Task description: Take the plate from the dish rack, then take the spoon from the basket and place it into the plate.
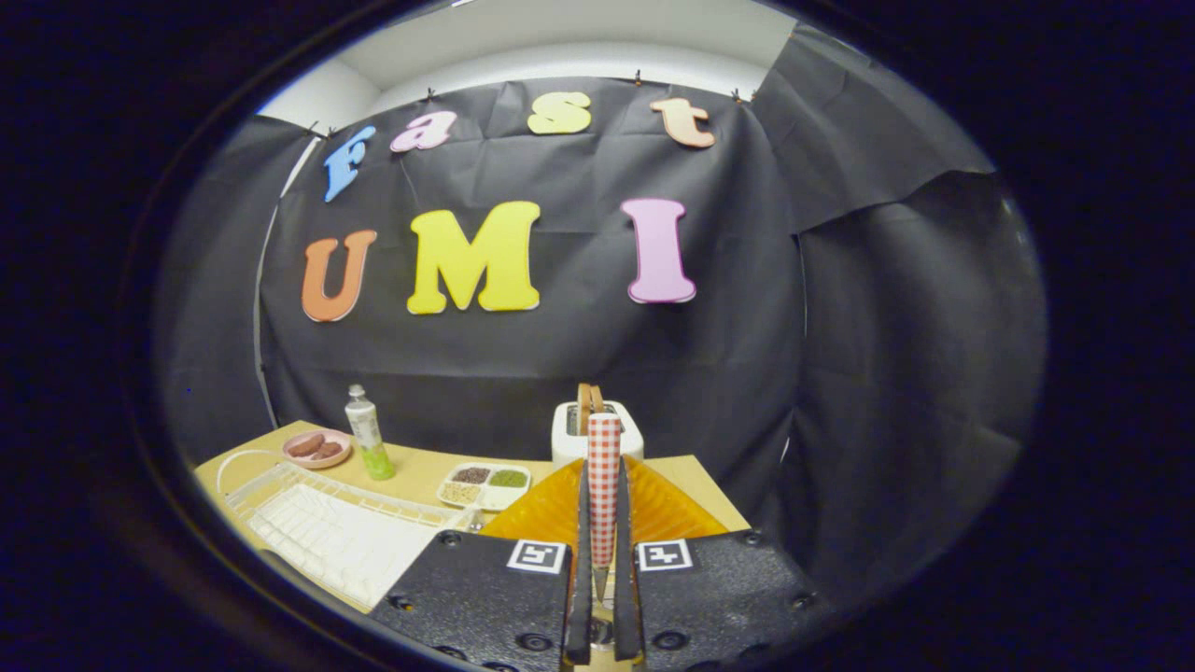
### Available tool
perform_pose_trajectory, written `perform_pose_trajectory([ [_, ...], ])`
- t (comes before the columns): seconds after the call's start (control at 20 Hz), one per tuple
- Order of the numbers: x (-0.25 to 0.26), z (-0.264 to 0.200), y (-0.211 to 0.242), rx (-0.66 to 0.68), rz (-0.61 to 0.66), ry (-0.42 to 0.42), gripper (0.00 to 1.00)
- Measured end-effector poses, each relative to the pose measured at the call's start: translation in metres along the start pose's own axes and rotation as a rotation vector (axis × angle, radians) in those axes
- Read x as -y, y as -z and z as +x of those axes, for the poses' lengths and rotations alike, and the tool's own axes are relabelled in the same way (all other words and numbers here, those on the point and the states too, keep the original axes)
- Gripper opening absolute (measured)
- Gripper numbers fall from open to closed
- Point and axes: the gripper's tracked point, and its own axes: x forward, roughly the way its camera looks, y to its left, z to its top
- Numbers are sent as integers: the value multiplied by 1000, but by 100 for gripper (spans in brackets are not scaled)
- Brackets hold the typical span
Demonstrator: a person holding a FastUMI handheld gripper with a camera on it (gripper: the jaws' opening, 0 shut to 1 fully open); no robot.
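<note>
Black cloth backs the table (420, 471). Hand-held gripper (603, 523) — fingers nearly closed, pinching the spoon (604, 485) upright by its checked handle — hangs over the orange plate (653, 509), right of the rack (336, 532), likely for release.

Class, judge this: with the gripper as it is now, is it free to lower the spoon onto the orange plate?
Probably yes. The gripper is shut on the spoon, and the orange plate lies just beneath and ahead, nothing between them.
</note>
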Motion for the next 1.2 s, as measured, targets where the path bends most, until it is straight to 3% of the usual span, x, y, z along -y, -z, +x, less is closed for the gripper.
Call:
perform_pose_trajectory([
  [0.25,-47,-73,-30,90,13,-36,15],
  [0.5,-106,-150,-23,175,62,-30,15],
  [0.85,-205,-213,51,140,51,-140,18],
  [1.2,-235,-232,103,130,55,-123,20],
])
